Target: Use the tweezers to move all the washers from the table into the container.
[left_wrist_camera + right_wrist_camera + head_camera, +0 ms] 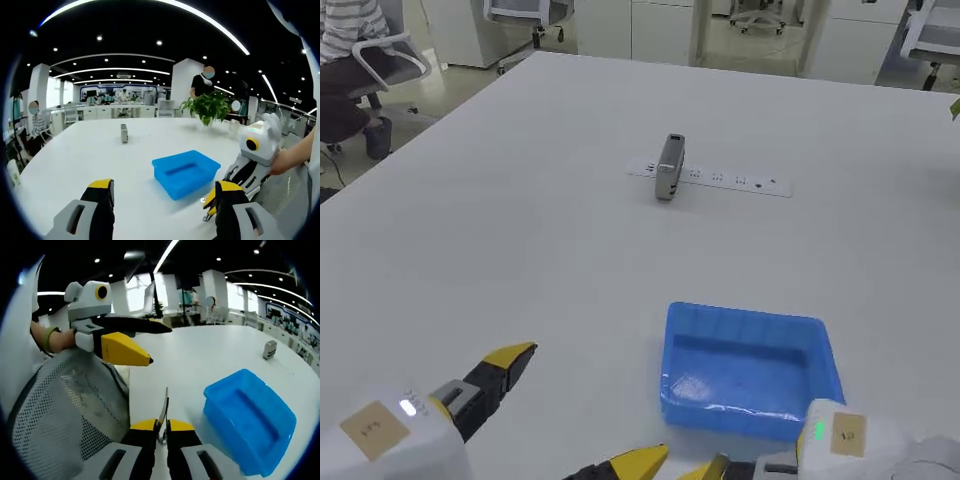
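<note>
White table (pixel 520 230), shallow blue container (pixel 745 318), slim tweezers (pixel 163 407) in right claw (pixel 162 426)

head view is looking forward and down over the worktop (pixel 520 230) | left gripper view is facing low across it, near the blue container (pixel 186 172) | right gripper view is looking along the tweezers (pixel 163 406), container close right | all are sharing container and grey adapter (pixel 669 167)

Left gripper (pixel 164 192), bottom edge, jaws wide apart. Blue container (pixel 186 172), centre right, on white table (pixel 90 155). Right gripper (pixel 212 202), lower right, pinching tweezers (pixel 205 216). Grey device (pixel 124 133), upper centre-left.
</note>
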Demonstrator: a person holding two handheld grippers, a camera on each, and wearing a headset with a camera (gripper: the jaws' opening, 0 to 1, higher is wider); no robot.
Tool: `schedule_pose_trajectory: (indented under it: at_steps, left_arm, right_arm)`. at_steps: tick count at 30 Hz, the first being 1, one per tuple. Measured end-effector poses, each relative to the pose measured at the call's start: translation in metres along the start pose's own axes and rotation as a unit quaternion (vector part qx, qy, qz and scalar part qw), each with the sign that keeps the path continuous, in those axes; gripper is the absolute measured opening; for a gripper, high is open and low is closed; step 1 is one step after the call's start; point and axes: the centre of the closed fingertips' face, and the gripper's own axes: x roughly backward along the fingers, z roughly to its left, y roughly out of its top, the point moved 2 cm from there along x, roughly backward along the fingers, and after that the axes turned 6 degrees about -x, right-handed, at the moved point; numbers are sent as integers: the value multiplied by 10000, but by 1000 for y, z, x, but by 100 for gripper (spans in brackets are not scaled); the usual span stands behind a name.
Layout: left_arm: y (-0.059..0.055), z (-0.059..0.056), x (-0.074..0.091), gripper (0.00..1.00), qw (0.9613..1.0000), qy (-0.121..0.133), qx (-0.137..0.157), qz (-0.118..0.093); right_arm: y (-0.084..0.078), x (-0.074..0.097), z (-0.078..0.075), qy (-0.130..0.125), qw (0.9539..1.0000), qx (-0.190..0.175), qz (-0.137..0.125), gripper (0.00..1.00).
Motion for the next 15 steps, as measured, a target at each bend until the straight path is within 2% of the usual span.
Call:
schedule_pose_trajectory:
  at_steps: [1,2,4,5,10,13,15]
  left_arm:
    - [2,0,0,84,10000,-10,4,-69]
    - [8,0,2,84,9997,24,9,-246]
    - [10,2,4,85,9994,88,9,-334]
    - [11,3,4,85,9993,107,19,-347]
    - [9,3,3,85,9995,100,-26,-301]
    - [6,1,2,85,9998,45,-83,-190]
    - [5,0,2,85,9998,33,-120,-149]
  right_arm:
    - [0,-1,4,-25,9990,438,68,3]
    - [0,-2,8,-2,9980,630,112,2]
    - [-1,-3,8,-165,9970,732,191,2]
    - [0,-5,11,-162,9964,817,181,2]
    - [-2,0,2,-300,9987,394,144,2]
    - [5,12,-7,-335,9992,-116,-164,2]
    - [17,28,-15,-387,9975,-404,-430,3]
